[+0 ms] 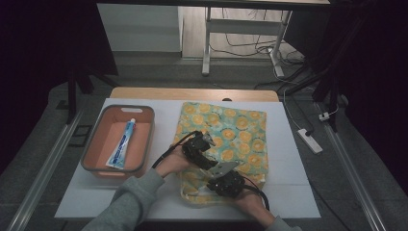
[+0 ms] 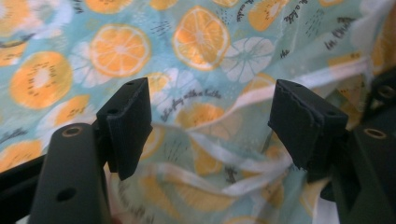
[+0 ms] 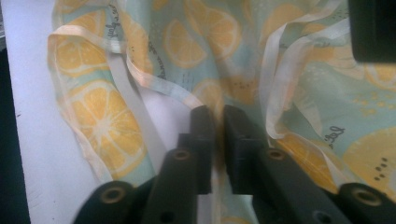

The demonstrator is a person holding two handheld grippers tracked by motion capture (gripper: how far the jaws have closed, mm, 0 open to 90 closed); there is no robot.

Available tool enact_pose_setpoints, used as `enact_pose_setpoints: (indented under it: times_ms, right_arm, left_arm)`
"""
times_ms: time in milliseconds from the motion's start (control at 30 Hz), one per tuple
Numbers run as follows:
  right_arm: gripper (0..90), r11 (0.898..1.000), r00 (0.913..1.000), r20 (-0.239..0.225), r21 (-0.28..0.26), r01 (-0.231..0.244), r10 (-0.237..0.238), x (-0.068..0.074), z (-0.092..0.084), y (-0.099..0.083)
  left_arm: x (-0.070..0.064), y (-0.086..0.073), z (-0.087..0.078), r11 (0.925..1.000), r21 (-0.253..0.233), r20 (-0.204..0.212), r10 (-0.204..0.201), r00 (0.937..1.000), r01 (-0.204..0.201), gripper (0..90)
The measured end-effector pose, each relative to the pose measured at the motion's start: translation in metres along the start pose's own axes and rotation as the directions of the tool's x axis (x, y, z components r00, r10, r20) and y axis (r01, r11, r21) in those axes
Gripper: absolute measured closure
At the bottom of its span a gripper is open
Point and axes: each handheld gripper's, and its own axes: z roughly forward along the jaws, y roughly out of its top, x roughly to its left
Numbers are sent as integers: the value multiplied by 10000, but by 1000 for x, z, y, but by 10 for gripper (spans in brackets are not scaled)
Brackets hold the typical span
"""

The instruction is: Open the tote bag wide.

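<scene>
High view: a fruit-print fabric bag [image 1: 226, 139] is seen lying flat on the white table [image 1: 298, 192], right of an orange bin [image 1: 144, 139] holding a toothpaste tube [image 1: 122, 144]. At the bag's near edge, the right gripper [image 3: 218, 135] is pinched narrowly on a fold of its rim, while the left gripper [image 2: 210, 116] is held wide open above the pale ribbon handles [image 2: 233, 163]. A slip is judged likely: thin cloth could be pulled from the pinch, or a ribbon snagged instead of the rim.
</scene>
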Motion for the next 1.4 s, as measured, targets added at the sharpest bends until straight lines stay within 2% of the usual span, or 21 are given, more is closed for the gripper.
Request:
enact_pose_setpoints:
  times_ms: [200, 333, 367, 433, 500, 533, 567, 667, 733, 800, 867, 933, 967, 1000, 1033, 1200, 1233, 1333, 1400]
  right_arm:
    - [891, 9999, 9998, 151, -114, 126, -124, 2, -1, -3]
    - [894, 9998, 9997, 198, -131, 166, -164, 3, -1, -3]
    - [894, 9998, 9996, 212, -123, 183, -180, 3, -1, -3]
    - [894, 9997, 9996, 215, -112, 197, -195, 3, -2, -3]
    - [895, 9997, 9997, 204, -155, 163, -160, 3, -1, -4]
    - [895, 9997, 9997, 204, -155, 163, -160, 3, -1, -4]
    - [895, 9998, 9997, 176, -150, 150, -148, 2, -2, -4]
    - [895, 9996, 9994, 273, -142, 227, -223, 3, -2, -4]
    - [895, 9996, 9992, 317, -110, 252, -249, 4, -2, -4]
    - [895, 9991, 9982, 435, -68, 427, -424, 5, -4, -4]
    - [895, 9989, 9983, 414, -187, 429, -421, 6, -8, -4]
    - [895, 9985, 9984, 370, -327, 430, -418, 7, -12, -4]
    - [895, 9973, 9989, 297, -623, 393, -375, 10, -19, -3]
    - [895, 9973, 9989, 297, -623, 393, -375, 10, -19, -3]
    - [895, 9950, 9991, 188, -915, 401, -386, 14, -26, 0]
    - [896, 9896, 9982, 104, -1304, 605, -597, 24, -37, 5]
    - [896, 9863, 9973, 20, -1476, 735, -741, 29, -41, 7]
    - [896, 9836, 9957, -34, -1558, 909, -925, 36, -45, 8]
    - [896, 9813, 9940, -261, -1640, 1006, -1062, 44, -48, 9]
  left_arm:
    - [0, 5, 20, 9970, 714, 702, 263, 9972, -313, 323]
    - [-4, 3, 28, 9904, 1276, 688, 455, 9966, -540, 393]
    - [-5, 2, 32, 9861, 1541, 623, 533, 9966, -624, 429]
    - [-5, 2, 33, 9833, 1689, 645, 579, 9962, -681, 484]
    - [-6, 0, 33, 9842, 1587, 701, 676, 9952, -780, 584]
    - [-6, 0, 32, 9840, 1590, 729, 692, 9949, -801, 584]
    - [-6, -1, 32, 9841, 1554, 750, 749, 9944, -858, 632]
    - [-7, -1, 31, 9836, 1542, 956, 795, 9922, -936, 871]
    - [-7, -1, 31, 9835, 1505, 831, 883, 9926, -1001, 884]
    - [-6, -1, 30, 9867, 1356, 511, 832, 9952, -894, 888]
    - [-2, 1, 26, 9932, 942, 193, 661, 9976, -676, 889]
    - [3, 3, 19, 9981, 530, -114, 313, 9994, -307, 889]
    - [6, 4, 16, 9993, 357, -177, 121, 9998, -115, 888]
    - [9, 6, 13, 9998, 210, -260, -60, 9996, 65, 888]
    - [12, 7, 10, 9997, 116, -384, -189, 9991, 194, 889]
    - [27, 14, -1, 9975, -281, -897, -664, 9938, 641, 888]
    - [30, 15, -2, 9969, -313, -964, -745, 9926, 718, 888]
    - [38, 19, -5, 9944, -503, -1211, -988, 9877, 933, 889]
    - [44, 21, -7, 9914, -663, -1282, -1207, 9844, 1130, 888]
